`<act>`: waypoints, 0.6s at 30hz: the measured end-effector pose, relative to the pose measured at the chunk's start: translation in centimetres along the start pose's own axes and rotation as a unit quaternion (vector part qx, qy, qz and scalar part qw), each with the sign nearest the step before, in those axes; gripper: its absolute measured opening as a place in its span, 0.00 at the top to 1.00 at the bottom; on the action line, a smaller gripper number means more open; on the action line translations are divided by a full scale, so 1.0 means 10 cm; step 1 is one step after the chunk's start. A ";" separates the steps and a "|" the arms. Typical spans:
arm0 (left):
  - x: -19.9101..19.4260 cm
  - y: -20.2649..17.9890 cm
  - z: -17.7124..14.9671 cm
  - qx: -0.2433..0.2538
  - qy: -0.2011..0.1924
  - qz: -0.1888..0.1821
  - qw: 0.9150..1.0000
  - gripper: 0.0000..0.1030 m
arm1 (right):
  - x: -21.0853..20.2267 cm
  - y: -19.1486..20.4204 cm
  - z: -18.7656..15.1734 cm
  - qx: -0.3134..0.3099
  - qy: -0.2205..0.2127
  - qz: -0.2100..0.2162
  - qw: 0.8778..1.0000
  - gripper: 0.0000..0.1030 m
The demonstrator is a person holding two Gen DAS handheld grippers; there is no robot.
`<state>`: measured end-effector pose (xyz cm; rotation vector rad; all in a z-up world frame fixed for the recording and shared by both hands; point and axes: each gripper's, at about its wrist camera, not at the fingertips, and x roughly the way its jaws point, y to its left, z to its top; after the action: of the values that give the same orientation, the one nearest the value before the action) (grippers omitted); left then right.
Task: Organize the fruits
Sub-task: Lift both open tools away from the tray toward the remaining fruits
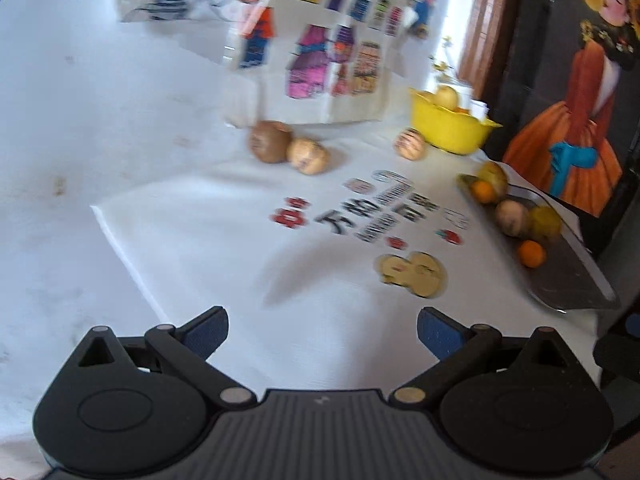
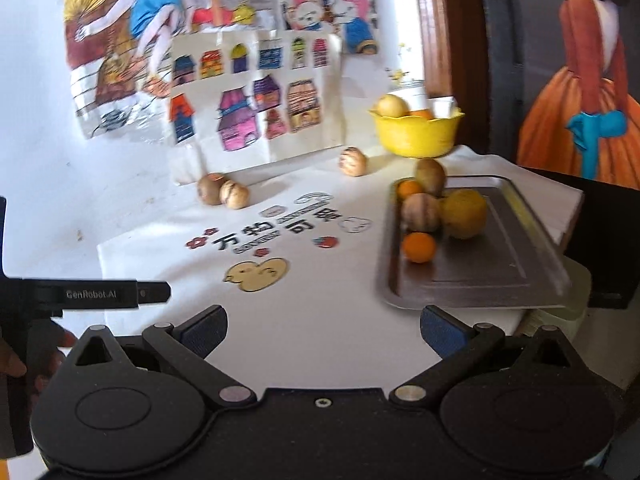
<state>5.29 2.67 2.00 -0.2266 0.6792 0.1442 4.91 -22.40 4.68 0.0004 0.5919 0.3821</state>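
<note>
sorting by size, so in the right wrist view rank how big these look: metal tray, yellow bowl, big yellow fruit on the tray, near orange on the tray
1. metal tray, clearly largest
2. yellow bowl, though it sits farther back, so its true size is unsure
3. big yellow fruit
4. near orange, smallest

We count 5 fruits on 1 metal tray (image 2: 500, 280): 2 oranges (image 2: 418, 247), 1 yellow fruit (image 2: 464, 213), 2 brownish ones (image 2: 421, 212). We see 3 loose fruits (image 2: 234, 195) on the desk, and 1 yellow bowl (image 2: 416, 130).
</note>
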 end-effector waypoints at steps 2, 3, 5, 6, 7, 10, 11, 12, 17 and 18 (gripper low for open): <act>0.00 0.13 0.04 -0.008 -0.004 0.011 1.000 0.00 | 0.05 0.07 0.03 -0.009 0.004 0.006 1.000 0.01; -0.01 0.20 0.06 -0.014 -0.008 0.018 1.000 0.00 | 0.07 0.11 0.04 -0.014 0.005 0.010 1.000 0.01; 0.01 0.31 0.11 -0.025 -0.012 0.029 0.999 0.00 | 0.13 0.17 0.07 -0.023 0.009 0.015 1.000 0.01; 0.02 0.37 0.13 -0.029 -0.013 0.034 0.999 0.00 | 0.16 0.21 0.09 -0.028 0.012 0.018 0.999 0.01; 0.03 0.42 0.15 -0.033 -0.014 0.038 0.999 0.00 | 0.19 0.24 0.11 -0.032 0.013 0.021 0.999 0.01; 0.08 0.52 0.22 -0.040 -0.020 0.045 0.998 0.00 | 0.27 0.30 0.18 -0.040 0.020 0.033 0.998 0.01; 0.10 0.55 0.24 -0.041 -0.022 0.046 0.998 0.00 | 0.30 0.31 0.20 -0.041 0.022 0.037 0.998 0.01; 0.11 0.57 0.26 -0.043 -0.023 0.046 0.998 0.00 | 0.33 0.32 0.23 -0.041 0.024 0.041 0.998 0.01; 0.20 0.61 0.39 -0.043 -0.031 0.041 0.998 0.00 | 0.47 0.36 0.37 -0.045 0.034 0.061 0.997 0.01; 0.22 0.61 0.41 -0.042 -0.032 0.040 0.998 0.00 | 0.50 0.37 0.40 -0.048 0.035 0.063 0.996 0.01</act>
<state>8.26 9.72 2.74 -0.2745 0.6184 0.2561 9.55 -16.79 5.67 -0.0690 0.6445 0.5348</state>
